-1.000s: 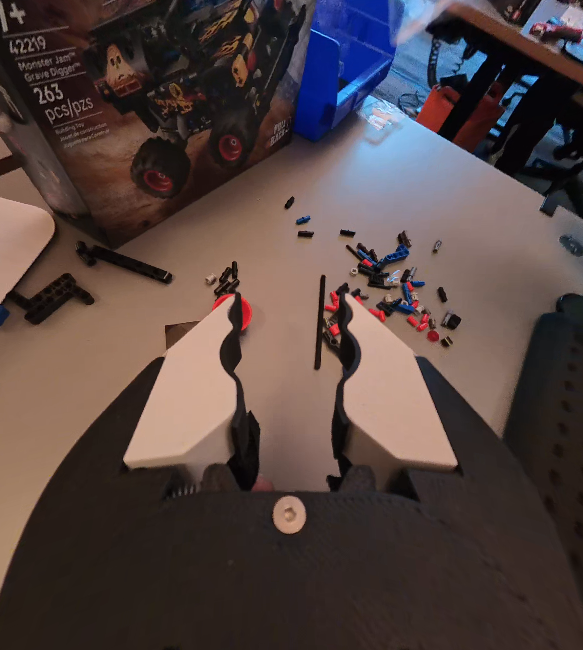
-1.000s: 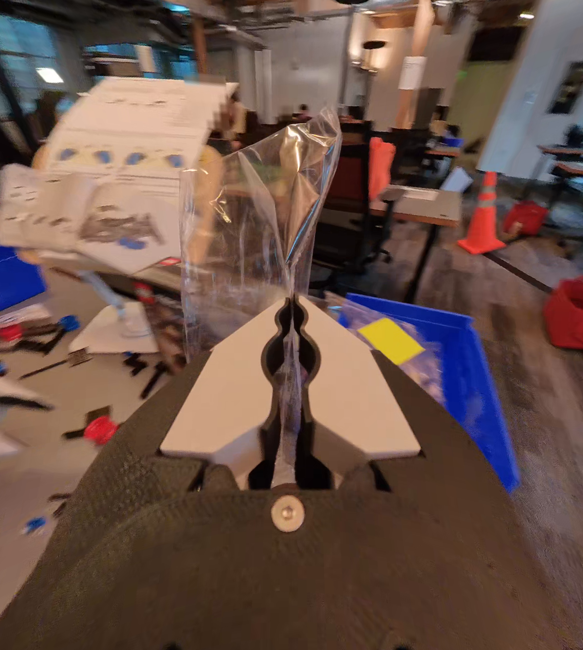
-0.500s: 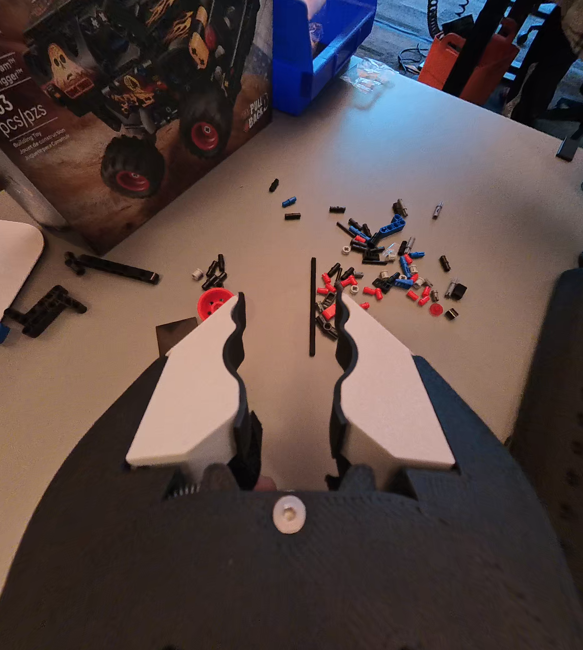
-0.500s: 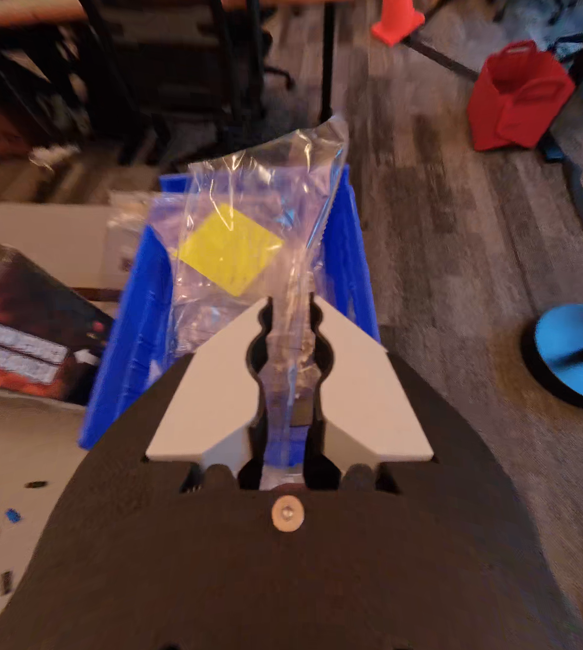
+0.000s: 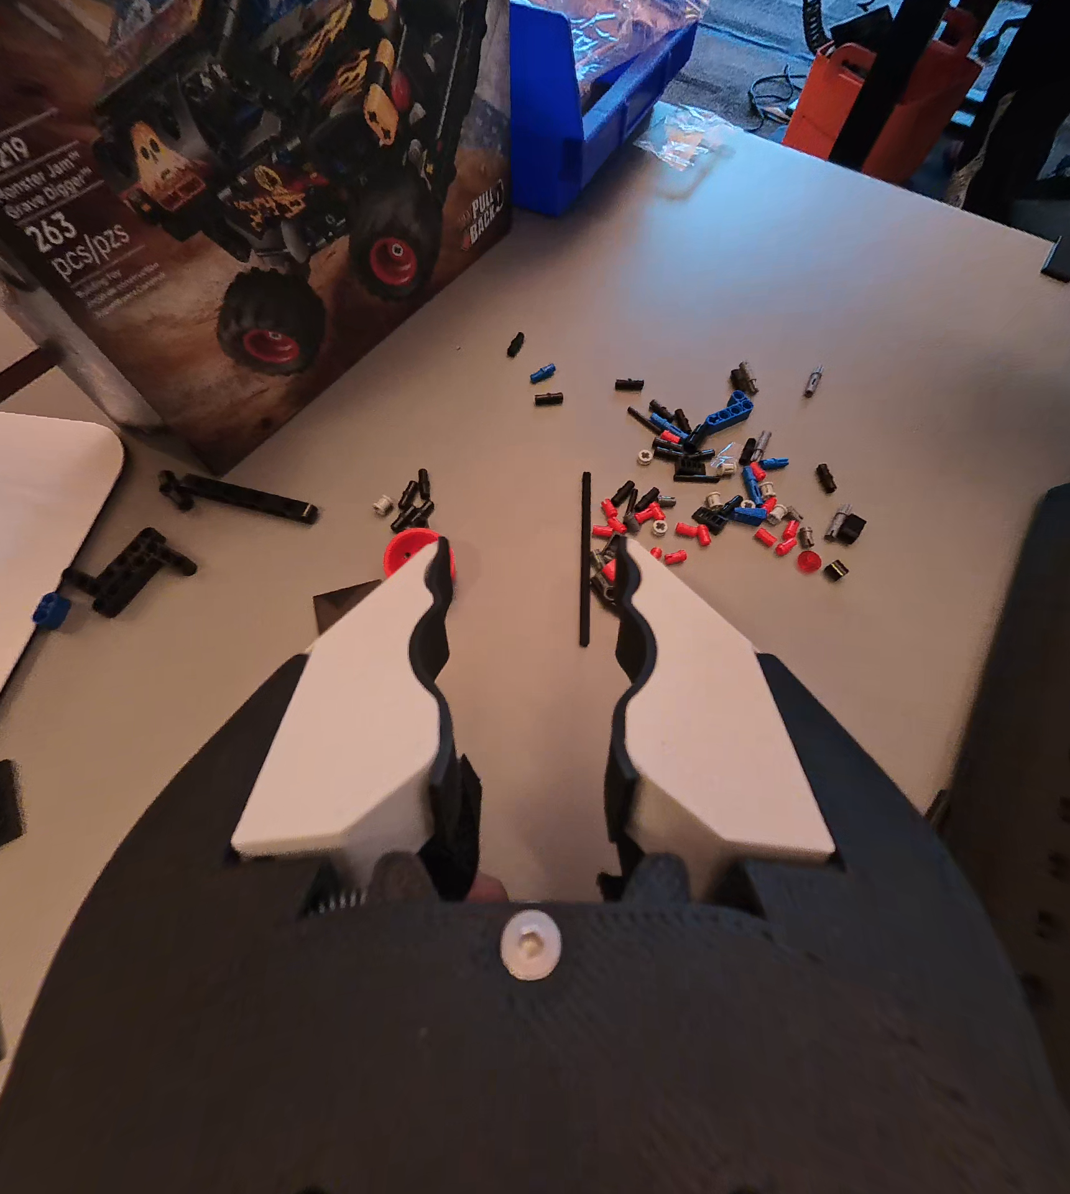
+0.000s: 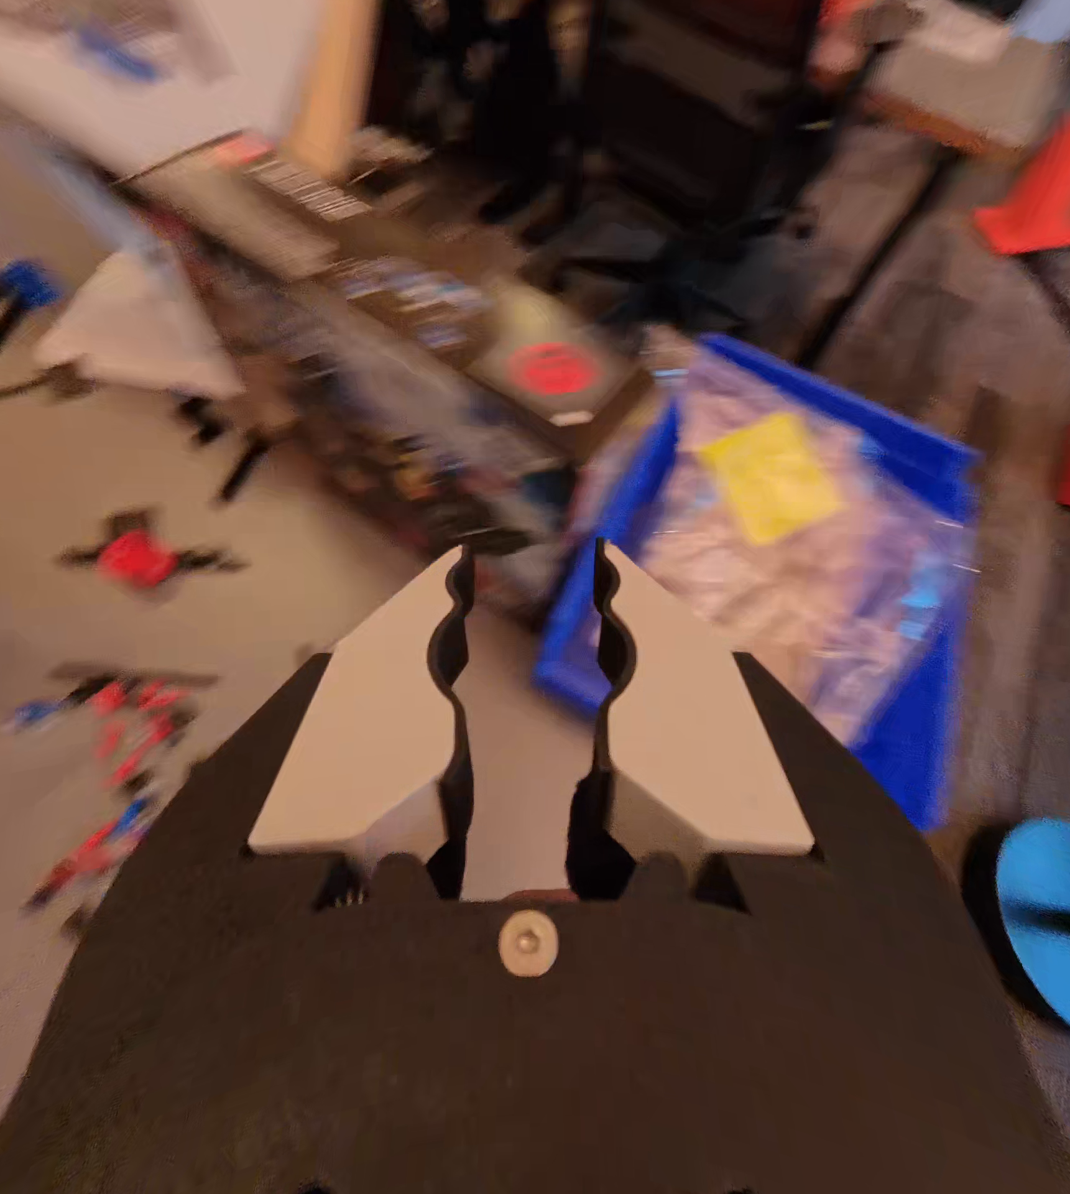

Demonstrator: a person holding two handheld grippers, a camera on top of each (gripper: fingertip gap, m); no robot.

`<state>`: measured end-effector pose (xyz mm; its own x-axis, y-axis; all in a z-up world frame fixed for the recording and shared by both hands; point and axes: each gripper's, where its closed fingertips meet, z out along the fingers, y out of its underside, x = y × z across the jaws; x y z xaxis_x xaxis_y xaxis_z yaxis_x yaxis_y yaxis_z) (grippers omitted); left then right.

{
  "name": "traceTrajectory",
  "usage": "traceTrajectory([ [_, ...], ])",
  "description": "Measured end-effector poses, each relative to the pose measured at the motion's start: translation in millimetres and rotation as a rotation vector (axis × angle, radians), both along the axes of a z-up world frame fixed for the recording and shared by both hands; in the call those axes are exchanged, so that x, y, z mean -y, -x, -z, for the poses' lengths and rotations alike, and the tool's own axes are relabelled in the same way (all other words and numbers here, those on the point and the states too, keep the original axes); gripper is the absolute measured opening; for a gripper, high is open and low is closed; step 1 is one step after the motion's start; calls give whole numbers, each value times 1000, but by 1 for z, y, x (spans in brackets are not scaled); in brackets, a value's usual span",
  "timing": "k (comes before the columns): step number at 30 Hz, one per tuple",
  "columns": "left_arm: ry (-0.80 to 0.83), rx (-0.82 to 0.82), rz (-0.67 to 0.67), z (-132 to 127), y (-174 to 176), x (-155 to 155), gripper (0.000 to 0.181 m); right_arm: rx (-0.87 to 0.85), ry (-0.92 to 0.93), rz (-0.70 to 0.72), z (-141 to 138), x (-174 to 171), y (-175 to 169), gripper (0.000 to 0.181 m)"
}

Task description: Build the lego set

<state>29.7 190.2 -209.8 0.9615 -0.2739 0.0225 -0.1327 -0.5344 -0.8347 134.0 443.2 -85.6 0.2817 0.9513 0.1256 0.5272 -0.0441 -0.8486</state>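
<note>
The thin black rod (image 5: 584, 559) lies lengthwise just ahead between the left tongs (image 5: 532, 555), apart and empty; the right tongs (image 6: 531, 549), also apart, are off by the bench's far corner.

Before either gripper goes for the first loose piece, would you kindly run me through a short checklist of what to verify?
1. Left gripper open and empty: ok, nothing sits between its fingers.
2. Right gripper open and empty: ok; the clear plastic bag lies in the blue bin.
3. Small loose pieces spread out on the table: ok.
4. Long black axle free to grasp: ok, it lies apart from the pile's edge.
5. Red wheel hub clear: not ok, the left finger's tip hides part of it.
6. Right wrist view sharp enough to aim: not ok, heavily blurred.
</note>
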Motion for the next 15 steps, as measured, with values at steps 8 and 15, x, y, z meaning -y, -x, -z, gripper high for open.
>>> traceTrajectory([
  [8, 13, -15, -2, 3, 4, 23, 49, 309, 227, -656, 111, 262, 9, 32],
  [15, -46, -97, 4, 13, -5, 36, 45, 499, 314, -810, 178, 352, -3, 36],
])
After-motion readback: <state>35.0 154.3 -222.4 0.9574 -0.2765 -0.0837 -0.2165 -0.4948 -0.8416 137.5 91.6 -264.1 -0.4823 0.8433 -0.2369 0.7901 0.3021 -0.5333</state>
